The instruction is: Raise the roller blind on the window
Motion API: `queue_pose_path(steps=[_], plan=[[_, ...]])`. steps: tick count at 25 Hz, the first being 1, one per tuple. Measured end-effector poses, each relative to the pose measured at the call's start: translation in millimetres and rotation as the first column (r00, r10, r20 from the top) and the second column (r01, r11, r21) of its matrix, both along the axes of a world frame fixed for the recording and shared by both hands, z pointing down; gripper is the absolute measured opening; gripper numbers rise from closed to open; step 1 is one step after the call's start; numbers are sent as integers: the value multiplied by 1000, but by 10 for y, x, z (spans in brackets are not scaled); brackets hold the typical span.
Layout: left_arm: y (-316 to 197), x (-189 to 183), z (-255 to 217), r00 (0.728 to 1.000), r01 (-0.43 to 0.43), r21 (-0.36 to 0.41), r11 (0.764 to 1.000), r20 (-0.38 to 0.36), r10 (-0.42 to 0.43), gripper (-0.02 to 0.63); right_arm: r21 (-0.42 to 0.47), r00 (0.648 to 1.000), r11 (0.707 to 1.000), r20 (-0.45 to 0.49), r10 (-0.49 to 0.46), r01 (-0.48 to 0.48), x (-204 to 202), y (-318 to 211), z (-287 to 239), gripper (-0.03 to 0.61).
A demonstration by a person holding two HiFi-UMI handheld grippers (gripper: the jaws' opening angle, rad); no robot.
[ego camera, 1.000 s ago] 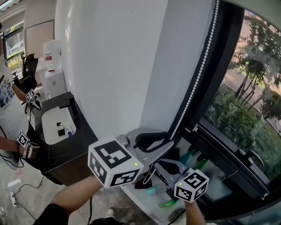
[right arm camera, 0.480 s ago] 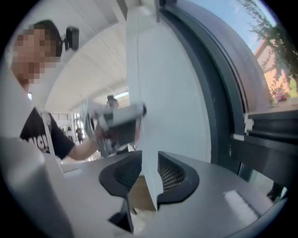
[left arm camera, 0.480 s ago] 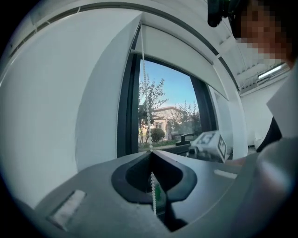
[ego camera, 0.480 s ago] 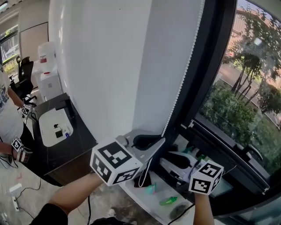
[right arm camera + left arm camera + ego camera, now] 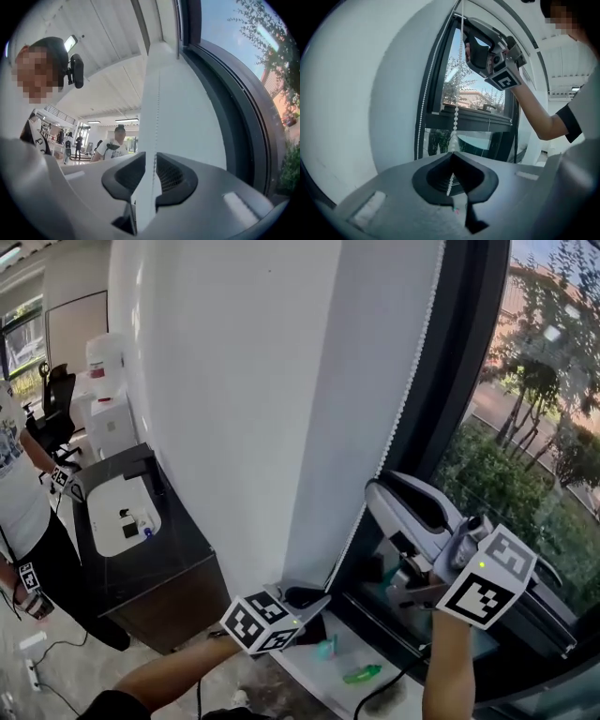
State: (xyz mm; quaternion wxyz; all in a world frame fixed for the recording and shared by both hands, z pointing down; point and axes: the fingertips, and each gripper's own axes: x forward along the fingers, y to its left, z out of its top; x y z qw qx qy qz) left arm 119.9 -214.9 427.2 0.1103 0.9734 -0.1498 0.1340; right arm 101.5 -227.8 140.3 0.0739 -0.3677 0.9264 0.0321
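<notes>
At far left of the head view, white containers (image 5: pixel 101 357) carry red labels whose print is too small to read. They stand beyond a black counter (image 5: pixel 183 563). A bystander's printed shirt (image 5: pixel 14 460) is likewise illegible. Rightward, the roller blind (image 5: pixel 370 381) hangs as a pale grey panel against the dark window frame (image 5: pixel 469 362). Its white bead chain (image 5: pixel 405 404) runs down along the blind's right edge. Left gripper (image 5: pixel 319 598), low, at the foot of the blind: its marker cube (image 5: pixel 265 622) shows only black-and-white square patterns, no lettering. Its jaws have just been closing and are pressed together on one strand of the chain, which runs straight up from them toward the other tool. Right gripper (image 5: pixel 377 493), higher and further right, beside the frame: jaws about half parted, having just been closing in a little. The chain passes through the gap, and neither pad is seen pressing on it.
</notes>
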Motion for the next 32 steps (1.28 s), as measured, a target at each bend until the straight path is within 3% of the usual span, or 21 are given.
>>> queue_pose_path(steps=[3,6,7,8,10,13,17,23,26,29,32], plan=[[-4,-49,-15,1000,-2,20,1000,0,2,11,2,998,999,-39,44,-44,-23,-106,85,15],[34,-132,29,1000,-4,-11,1000,12,4,14,2,999,999,-10,52,-52,24,-124,140,8],[47,-171,8,1000,3,-22,1000,3,-3,55,11,998,998,2,66,-66,64,-124,139,6],[56,-213,-67,1000,17,-22,1000,-25,-18,86,20,997,997,13,77,-78,104,-115,139,6],[47,-304,-355,991,64,5,998,-118,-63,86,27,996,996,19,83,-84,144,-76,174,6],[-10,-444,-832,960,152,52,987,-244,-135,86,6,993,994,-33,111,-111,105,-43,442,6],[-32,-535,-1184,931,235,96,967,-307,-196,85,-58,980,983,-103,169,-176,48,-43,1040,6],[-60,-543,-1198,911,333,117,936,-297,-287,77,-18,927,928,-62,370,-372,192,68,1240,12],[-19,-489,-1123,910,354,132,926,-276,-309,66,-72,893,891,-75,443,-448,240,157,1531,49],[57,-410,-987,910,374,152,915,-248,-331,0,-154,850,836,-81,520,-526,331,280,1867,49],[102,-339,-832,915,379,177,908,-216,-340,0,-178,835,815,-113,539,-551,296,344,2033,5]])
